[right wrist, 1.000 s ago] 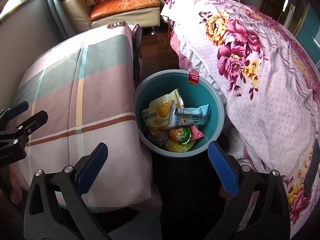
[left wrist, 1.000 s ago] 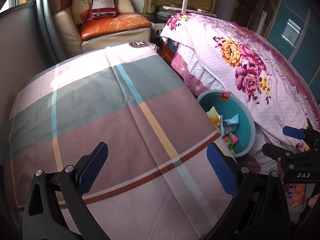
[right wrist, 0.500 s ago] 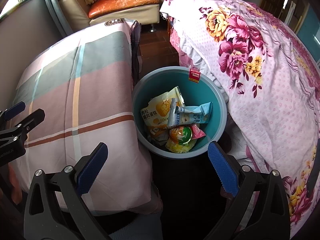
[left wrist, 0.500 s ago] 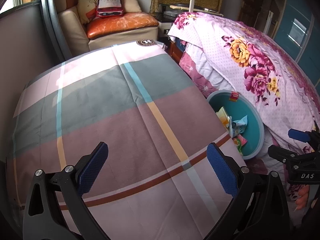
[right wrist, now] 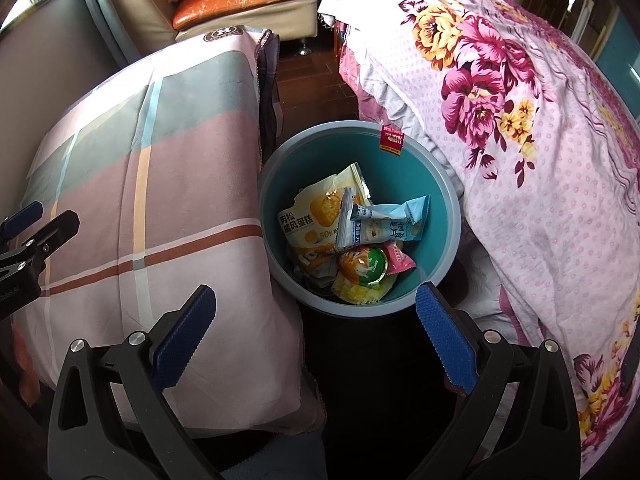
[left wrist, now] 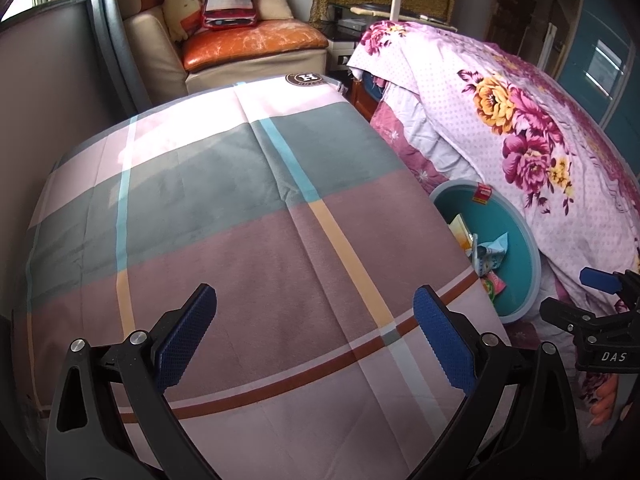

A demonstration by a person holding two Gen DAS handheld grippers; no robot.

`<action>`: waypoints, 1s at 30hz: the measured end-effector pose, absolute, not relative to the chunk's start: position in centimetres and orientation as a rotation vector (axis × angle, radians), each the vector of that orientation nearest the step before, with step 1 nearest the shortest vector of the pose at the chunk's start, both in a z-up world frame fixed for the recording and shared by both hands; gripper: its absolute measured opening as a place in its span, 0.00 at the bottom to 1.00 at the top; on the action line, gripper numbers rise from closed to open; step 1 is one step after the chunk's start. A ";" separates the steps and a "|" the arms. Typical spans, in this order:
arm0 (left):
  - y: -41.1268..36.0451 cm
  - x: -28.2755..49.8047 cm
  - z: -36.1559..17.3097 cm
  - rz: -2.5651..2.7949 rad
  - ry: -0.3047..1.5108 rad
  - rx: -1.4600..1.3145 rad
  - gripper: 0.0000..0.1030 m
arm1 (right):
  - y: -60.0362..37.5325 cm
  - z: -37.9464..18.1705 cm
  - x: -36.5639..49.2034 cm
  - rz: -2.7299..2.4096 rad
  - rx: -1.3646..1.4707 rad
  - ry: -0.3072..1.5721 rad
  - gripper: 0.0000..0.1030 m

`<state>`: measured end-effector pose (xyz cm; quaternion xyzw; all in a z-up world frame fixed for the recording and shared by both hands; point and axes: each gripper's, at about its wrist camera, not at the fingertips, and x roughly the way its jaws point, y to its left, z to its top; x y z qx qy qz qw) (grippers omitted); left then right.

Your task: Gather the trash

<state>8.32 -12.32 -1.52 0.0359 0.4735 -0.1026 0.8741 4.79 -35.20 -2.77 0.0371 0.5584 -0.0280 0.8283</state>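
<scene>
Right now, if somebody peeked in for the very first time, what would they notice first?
Probably the teal bin on the floor between the two beds, with snack wrappers piled inside. Next, the big pink and gold flowers on the quilt to its right, and the striped pink and grey cover to its left. Both grippers, left gripper and right gripper, hang open and empty.

black grippers [left wrist: 314,336], blue-padded jaws
</scene>
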 end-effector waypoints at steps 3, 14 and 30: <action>-12.2 8.4 -1.7 -0.211 0.989 0.077 0.96 | -35.3 -3.0 4.8 -0.063 0.079 1.189 0.93; -11.8 8.6 -2.6 -0.199 0.992 0.092 0.96 | -35.5 -3.7 5.1 -0.068 0.075 1.199 0.93; -11.8 9.1 -3.8 -0.203 1.021 0.087 0.96 | -36.0 -4.7 5.7 -0.080 0.081 1.213 0.93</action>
